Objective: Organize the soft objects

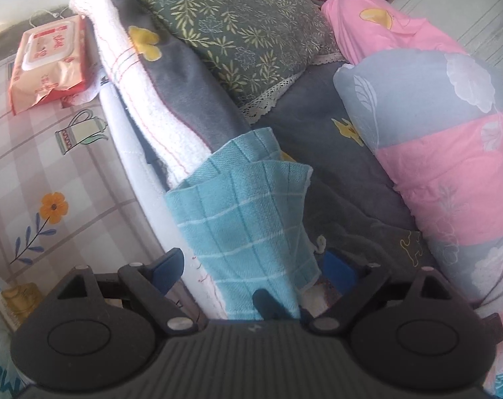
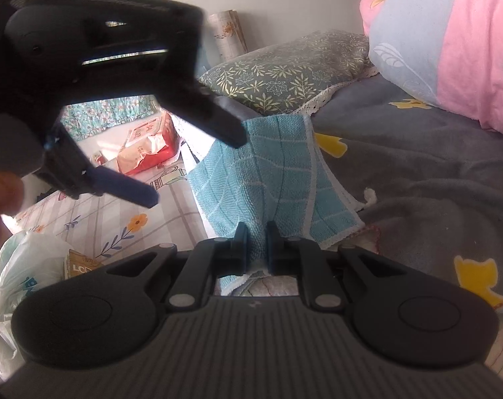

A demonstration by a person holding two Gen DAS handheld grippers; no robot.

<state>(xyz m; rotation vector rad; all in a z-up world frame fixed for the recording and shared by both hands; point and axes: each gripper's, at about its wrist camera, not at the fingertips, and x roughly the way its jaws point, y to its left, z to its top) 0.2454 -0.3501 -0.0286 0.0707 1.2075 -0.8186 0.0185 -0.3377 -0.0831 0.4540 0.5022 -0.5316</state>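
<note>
A teal checked towel hangs draped over the edge of a grey blanket with yellow cats. My right gripper is shut on the towel's lower bunched part. In the right wrist view my left gripper hovers at the upper left with its jaws wide, a little left of the towel. In the left wrist view the towel hangs between the fingers of the left gripper, and the pads do not press on it. A dark fingertip shows against the towel's lower edge.
A green leaf-print pillow and a pink and grey-blue quilt lie on the grey blanket. A folded white and grey blanket runs along the left. A pack of wipes lies on the checked flowered sheet. A plastic bag sits low left.
</note>
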